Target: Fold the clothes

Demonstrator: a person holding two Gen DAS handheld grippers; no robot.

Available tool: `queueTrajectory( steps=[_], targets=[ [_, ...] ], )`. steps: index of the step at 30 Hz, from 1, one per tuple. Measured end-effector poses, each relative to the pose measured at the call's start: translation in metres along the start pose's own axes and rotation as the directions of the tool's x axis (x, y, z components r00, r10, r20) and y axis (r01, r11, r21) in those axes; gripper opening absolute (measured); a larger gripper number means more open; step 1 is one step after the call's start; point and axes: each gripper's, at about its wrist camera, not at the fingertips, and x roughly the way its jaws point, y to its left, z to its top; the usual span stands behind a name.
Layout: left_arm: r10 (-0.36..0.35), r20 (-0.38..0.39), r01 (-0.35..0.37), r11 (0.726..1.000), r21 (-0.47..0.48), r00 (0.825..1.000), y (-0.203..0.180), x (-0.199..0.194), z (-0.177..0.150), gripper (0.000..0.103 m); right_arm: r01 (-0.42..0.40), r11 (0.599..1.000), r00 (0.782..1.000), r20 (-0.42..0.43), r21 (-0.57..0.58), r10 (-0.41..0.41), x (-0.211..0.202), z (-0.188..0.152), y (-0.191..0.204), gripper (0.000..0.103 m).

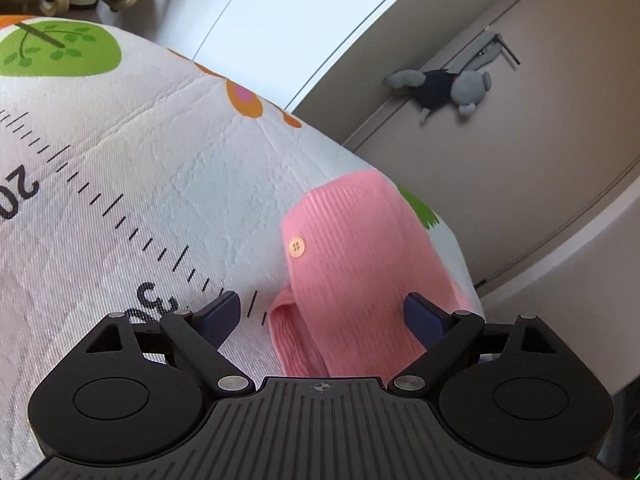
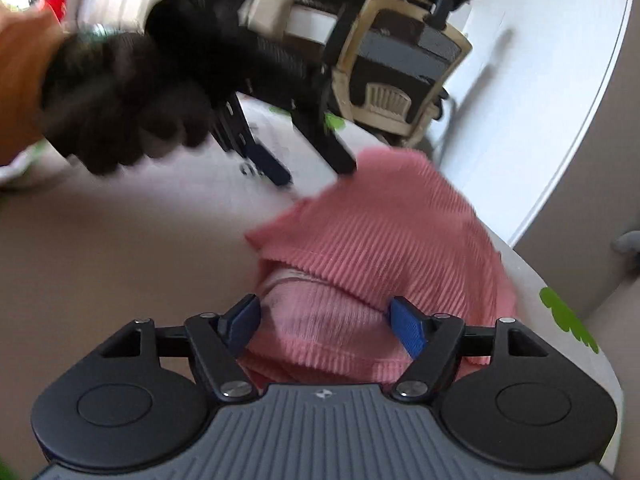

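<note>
Pink garment [image 1: 352, 280] | on printed mat [image 1: 140, 180] | both tools gaping, unclamped

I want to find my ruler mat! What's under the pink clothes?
The pink clothes lie on the white mat with ruler marks and green trees. The part of the mat right beneath them is covered.

Both wrist views look steeply down, close over the pink garment [image 1: 360, 264] (shared)

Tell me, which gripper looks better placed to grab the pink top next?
Probably the right gripper: the pink top fills the gap between its open fingers. The left gripper is open too, with the top off to one side.
</note>
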Motion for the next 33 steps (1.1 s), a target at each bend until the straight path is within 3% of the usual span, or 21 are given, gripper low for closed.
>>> queueTrajectory(
  steps=[1, 3, 7, 11, 15, 16, 19, 23, 25, 28, 33],
  targets=[
    [0.004, 0.008, -0.004, 1.000, 0.002, 1.000, 0.000, -0.003, 0.001, 0.093, 0.002, 0.999, 1.000, 0.013, 0.047, -0.003, 0.005, 0.005, -0.004, 0.042],
    [0.012, 0.028, -0.012, 1.000, 0.010, 1.000, 0.001, -0.012, 0.004, 0.093, -0.020, 0.986, 0.998, 0.065, 0.166, 0.009, 0.009, 0.021, -0.020, 0.029],
    [0.039, 0.089, -0.040, 0.999, 0.015, 0.995, 0.003, -0.033, 0.013, 0.094, -0.090, 0.931, 0.986, 0.165, 0.354, 0.033, 0.015, 0.045, -0.043, 0.024],
    [0.048, 0.127, -0.048, 0.999, -0.006, 0.991, 0.006, -0.046, 0.020, 0.094, -0.147, 0.896, 0.985, 0.147, 0.418, 0.093, 0.041, 0.050, -0.033, 0.024],
    [0.047, 0.117, -0.045, 0.999, -0.019, 0.992, 0.009, -0.042, 0.019, 0.095, -0.168, 0.932, 0.983, 0.127, 0.322, 0.134, 0.063, 0.055, -0.003, 0.038],
    [0.050, 0.111, -0.048, 0.999, -0.021, 0.993, 0.009, -0.039, 0.019, 0.095, -0.195, 0.941, 0.977, 0.139, 0.277, 0.162, 0.061, 0.060, 0.003, 0.046],
    [0.073, 0.090, -0.073, 0.997, -0.003, 0.993, 0.009, -0.033, 0.018, 0.095, -0.248, 0.948, 0.962, 0.171, 0.201, 0.215, 0.037, 0.053, 0.003, 0.055],
    [0.103, 0.067, -0.106, 0.994, 0.032, 0.992, 0.012, -0.027, 0.015, 0.095, -0.220, 0.943, 0.967, 0.181, 0.248, 0.178, 0.008, 0.040, -0.028, 0.056],
    [0.098, 0.051, -0.101, 0.993, 0.055, 0.994, 0.011, -0.021, 0.013, 0.095, -0.179, 0.918, 0.974, 0.192, 0.354, 0.116, 0.002, 0.039, -0.056, 0.060],
    [0.124, 0.030, -0.127, 0.985, 0.116, 0.992, 0.003, -0.010, 0.010, 0.091, -0.125, 0.846, 0.978, 0.205, 0.519, 0.019, 0.009, 0.035, -0.101, 0.068],
    [0.213, 0.050, -0.219, 0.944, 0.245, 0.976, -0.020, -0.004, 0.002, 0.091, -0.115, 0.736, 0.985, 0.171, 0.667, 0.000, 0.065, 0.023, -0.145, 0.068]
  ],
)
